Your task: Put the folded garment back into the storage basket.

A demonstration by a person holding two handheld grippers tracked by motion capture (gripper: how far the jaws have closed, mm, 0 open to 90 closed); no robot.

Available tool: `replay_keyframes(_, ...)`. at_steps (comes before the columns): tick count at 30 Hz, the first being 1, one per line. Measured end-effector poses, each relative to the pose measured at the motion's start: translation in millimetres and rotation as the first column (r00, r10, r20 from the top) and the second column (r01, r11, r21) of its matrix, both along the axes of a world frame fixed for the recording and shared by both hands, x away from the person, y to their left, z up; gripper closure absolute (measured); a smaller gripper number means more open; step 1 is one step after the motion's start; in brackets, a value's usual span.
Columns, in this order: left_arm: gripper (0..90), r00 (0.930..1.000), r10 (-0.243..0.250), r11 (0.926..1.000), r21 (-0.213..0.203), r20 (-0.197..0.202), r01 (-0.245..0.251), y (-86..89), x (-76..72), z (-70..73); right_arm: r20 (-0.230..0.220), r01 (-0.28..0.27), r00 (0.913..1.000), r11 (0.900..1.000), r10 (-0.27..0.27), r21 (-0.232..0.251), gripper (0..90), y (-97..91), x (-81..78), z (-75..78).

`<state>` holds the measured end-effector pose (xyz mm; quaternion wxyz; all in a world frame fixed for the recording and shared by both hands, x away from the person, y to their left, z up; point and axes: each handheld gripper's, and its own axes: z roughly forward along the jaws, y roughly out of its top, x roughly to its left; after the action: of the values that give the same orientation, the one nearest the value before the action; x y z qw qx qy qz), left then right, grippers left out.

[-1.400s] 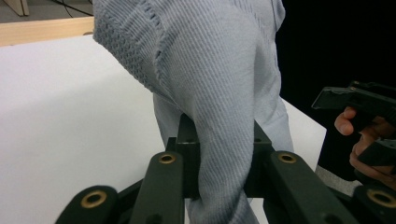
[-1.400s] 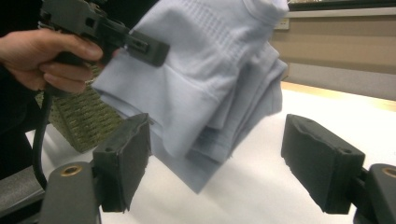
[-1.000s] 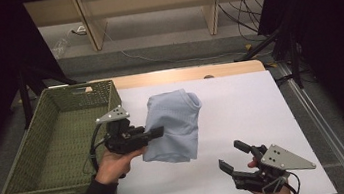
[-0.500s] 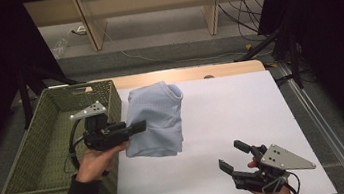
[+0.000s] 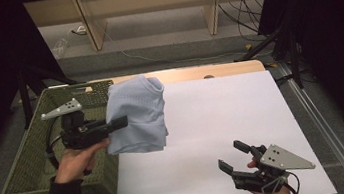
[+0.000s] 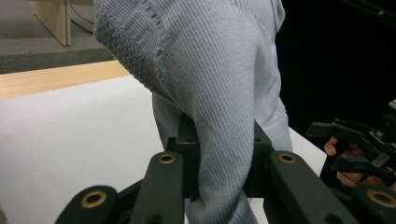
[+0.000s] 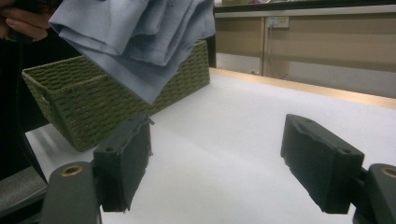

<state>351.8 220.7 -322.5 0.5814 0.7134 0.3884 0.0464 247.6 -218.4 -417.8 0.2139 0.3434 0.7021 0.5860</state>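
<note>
A folded pale blue knit garment [image 5: 137,114] hangs in the air over the table's left edge, beside the green woven basket [image 5: 31,156]. My left gripper [image 5: 122,121] is shut on it; in the left gripper view the cloth [image 6: 210,93] is pinched between the two black jaws and drapes over them. My right gripper [image 5: 233,155] rests near the front right of the white table [image 5: 227,110], open, nothing between its pads [image 7: 126,158]. In the right gripper view the garment [image 7: 135,37] hangs above the basket [image 7: 93,98].
The basket stands off the table's left side, its inside partly hidden by my left hand and gripper. A wooden strip [image 5: 217,71] runs along the table's far edge. Dark stands and cables [image 5: 273,38] lie beyond, with metal rails [image 5: 313,108] at the right.
My left gripper has carried the garment up off the table and leftward, to the basket's near rim. The right gripper has stayed put.
</note>
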Motion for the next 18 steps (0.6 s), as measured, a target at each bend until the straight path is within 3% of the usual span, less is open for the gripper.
replay_keyframes(18, 73.8, 0.9966, 0.082, 0.9958, -0.040, 0.008, -0.082, 42.4, -2.8, 9.1, -0.003, 0.000, 1.0000, 1.0000, 0.000, 0.004, 25.3, -0.1, 0.0, -0.1)
